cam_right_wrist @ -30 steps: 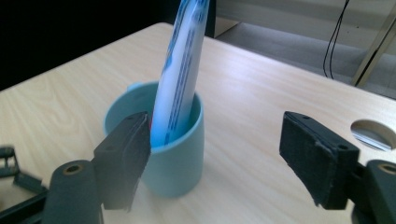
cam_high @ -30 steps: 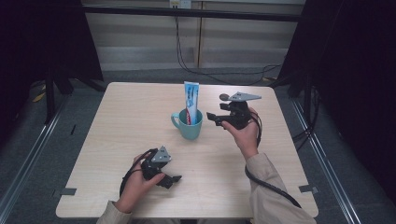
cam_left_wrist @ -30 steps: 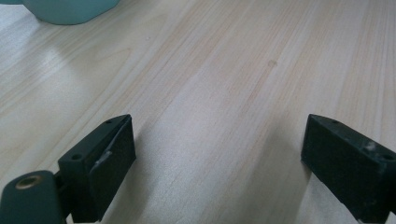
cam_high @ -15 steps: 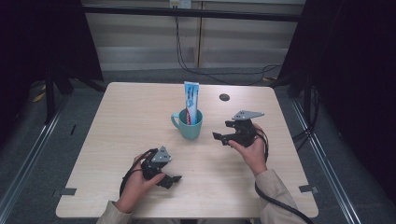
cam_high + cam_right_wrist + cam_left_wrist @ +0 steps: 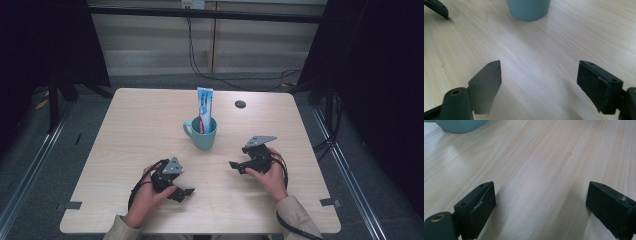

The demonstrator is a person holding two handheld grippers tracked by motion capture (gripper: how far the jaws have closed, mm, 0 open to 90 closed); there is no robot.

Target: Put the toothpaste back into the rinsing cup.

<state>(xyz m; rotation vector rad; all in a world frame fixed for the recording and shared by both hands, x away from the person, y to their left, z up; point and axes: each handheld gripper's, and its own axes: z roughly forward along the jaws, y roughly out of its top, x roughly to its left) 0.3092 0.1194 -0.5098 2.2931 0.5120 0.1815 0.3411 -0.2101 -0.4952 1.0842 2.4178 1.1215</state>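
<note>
right gripper [image 5: 239, 166] has dropped back near one mug [image 5: 202, 133] holding one tube [image 5: 204, 110]; both grippers spread.

High view sits up above the near edge of the table [image 5: 150, 125], looking forward and down at the whole top. Both gripper views ride super low, skimming the wood toward the middle, and they share the teal mug [image 5: 529, 8] base with it.

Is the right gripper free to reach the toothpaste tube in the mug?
Probably yes: the right gripper is open, with bare table between it and the mug holding the upright toothpaste tube.
</note>
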